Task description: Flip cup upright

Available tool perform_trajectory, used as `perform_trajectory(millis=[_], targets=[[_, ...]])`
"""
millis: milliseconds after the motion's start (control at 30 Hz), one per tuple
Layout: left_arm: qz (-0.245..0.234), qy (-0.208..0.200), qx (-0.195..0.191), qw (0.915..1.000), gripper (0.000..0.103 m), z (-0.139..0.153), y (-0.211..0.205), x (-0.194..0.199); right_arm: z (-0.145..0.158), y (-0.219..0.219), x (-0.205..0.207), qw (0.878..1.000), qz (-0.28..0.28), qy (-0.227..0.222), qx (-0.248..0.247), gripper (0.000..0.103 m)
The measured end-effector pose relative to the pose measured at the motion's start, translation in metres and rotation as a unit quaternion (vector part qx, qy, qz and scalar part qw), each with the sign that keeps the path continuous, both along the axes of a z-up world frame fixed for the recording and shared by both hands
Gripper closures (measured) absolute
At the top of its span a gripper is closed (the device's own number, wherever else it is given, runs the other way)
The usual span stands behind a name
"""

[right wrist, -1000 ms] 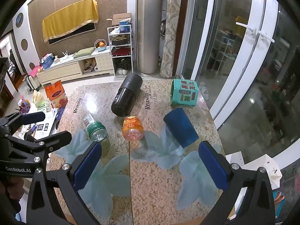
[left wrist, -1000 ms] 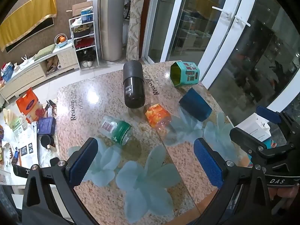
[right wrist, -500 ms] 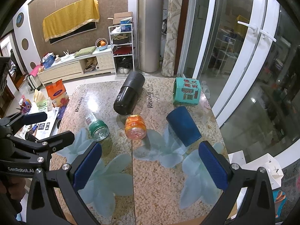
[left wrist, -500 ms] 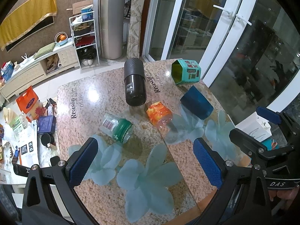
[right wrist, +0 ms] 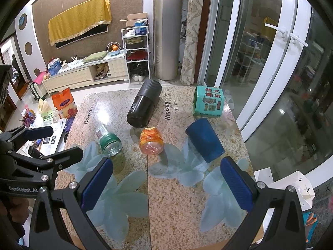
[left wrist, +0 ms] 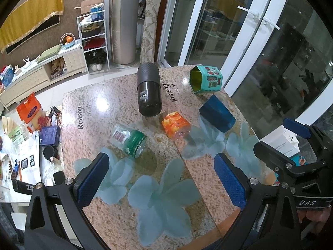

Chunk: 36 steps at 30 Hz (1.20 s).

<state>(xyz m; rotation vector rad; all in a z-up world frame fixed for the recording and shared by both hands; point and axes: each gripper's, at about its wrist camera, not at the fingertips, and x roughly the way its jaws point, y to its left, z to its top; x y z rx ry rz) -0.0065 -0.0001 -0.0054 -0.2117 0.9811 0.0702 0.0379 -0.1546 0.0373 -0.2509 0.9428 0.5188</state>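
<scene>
A dark blue cup (right wrist: 205, 139) lies on its side on the speckled stone table (right wrist: 177, 218), right of centre; it also shows in the left wrist view (left wrist: 217, 115). My right gripper (right wrist: 166, 183) is open and empty, hovering above the table's near part, its right pad close to the cup's near end. My left gripper (left wrist: 160, 180) is open and empty above the near table, the cup far to its upper right. The right gripper's body shows at the right edge of the left wrist view (left wrist: 291, 156).
Lying on the table: a black cylinder flask (right wrist: 144, 104), a green-capped clear jar (right wrist: 108, 140), an orange jar (right wrist: 150, 140), a teal hexagonal tin (right wrist: 208, 102). A white paper bag (right wrist: 291, 187) stands off the right edge. Glass doors are at right.
Both grippers have drifted slightly; the table objects sit a little lower and nearer in both views. Nothing on the table has moved and both grippers stay open.
</scene>
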Motion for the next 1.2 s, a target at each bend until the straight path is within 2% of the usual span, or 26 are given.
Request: perform_trajectory(millis=[367, 533, 700, 1033, 1200], targets=[[0.006, 0.006, -0.009, 0.9999, 0.002, 0.001, 0.002, 0.001, 0.0, -0.004, 0.007, 1.0, 0.005, 0.007, 0.002, 0.0], [0.01, 0.01, -0.02, 0.9997, 0.002, -0.001, 0.001, 0.007, -0.008, -0.009, 0.022, 0.999, 0.019, 0.039, 0.0, 0.0], [0.012, 0.019, -0.033, 0.9992, 0.002, -0.009, -0.005, 0.018, -0.022, -0.019, 0.045, 0.997, 0.04, 0.067, -0.027, 0.0], [0.018, 0.061, -0.064, 0.9959, 0.002, -0.037, -0.03, 0.058, -0.046, -0.035, 0.1, 0.986, 0.092, 0.111, -0.082, 0.0], [0.026, 0.082, -0.065, 0.9942, 0.002, -0.053, -0.042, 0.075, -0.072, -0.035, 0.134, 0.978, 0.121, 0.139, -0.101, 0.0]])
